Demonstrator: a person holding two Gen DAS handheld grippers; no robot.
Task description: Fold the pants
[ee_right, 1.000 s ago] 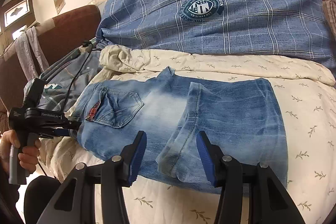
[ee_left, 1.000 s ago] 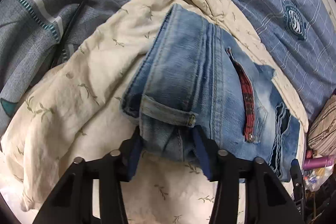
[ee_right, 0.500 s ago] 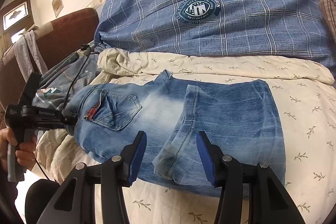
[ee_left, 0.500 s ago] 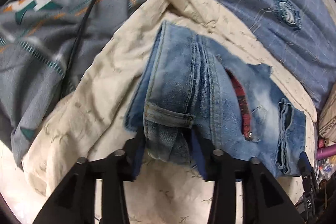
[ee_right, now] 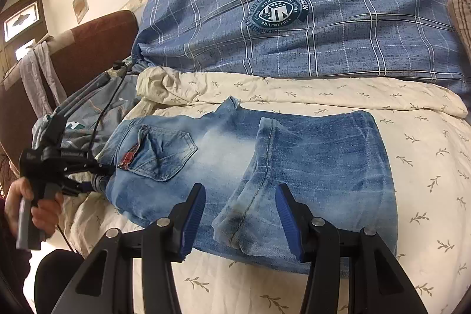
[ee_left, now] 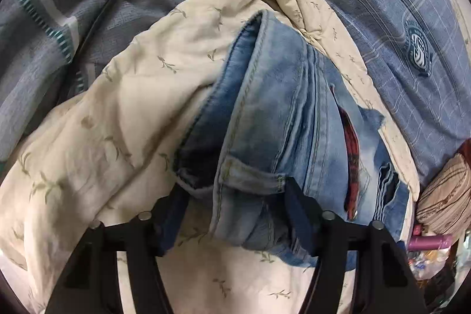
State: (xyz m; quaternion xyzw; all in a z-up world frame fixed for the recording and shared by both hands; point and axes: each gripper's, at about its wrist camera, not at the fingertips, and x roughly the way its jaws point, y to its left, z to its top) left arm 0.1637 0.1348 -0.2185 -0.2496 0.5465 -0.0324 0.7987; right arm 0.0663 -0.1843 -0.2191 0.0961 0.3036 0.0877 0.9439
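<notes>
One pair of jeans, two tongs, one plaid pillow, one cream sheet.

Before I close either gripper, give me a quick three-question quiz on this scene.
1. True or false: the right gripper is shut on the jeans.
2. Which part of the jeans sits between the left gripper fingers? A) waistband B) leg hem C) knee fold
3. Fill in: the trim at the pocket opening is ____.

Key: 1 false, it is open; 2 A; 3 red.

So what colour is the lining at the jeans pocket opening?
Red plaid lining, clearest in the left wrist view.
</notes>
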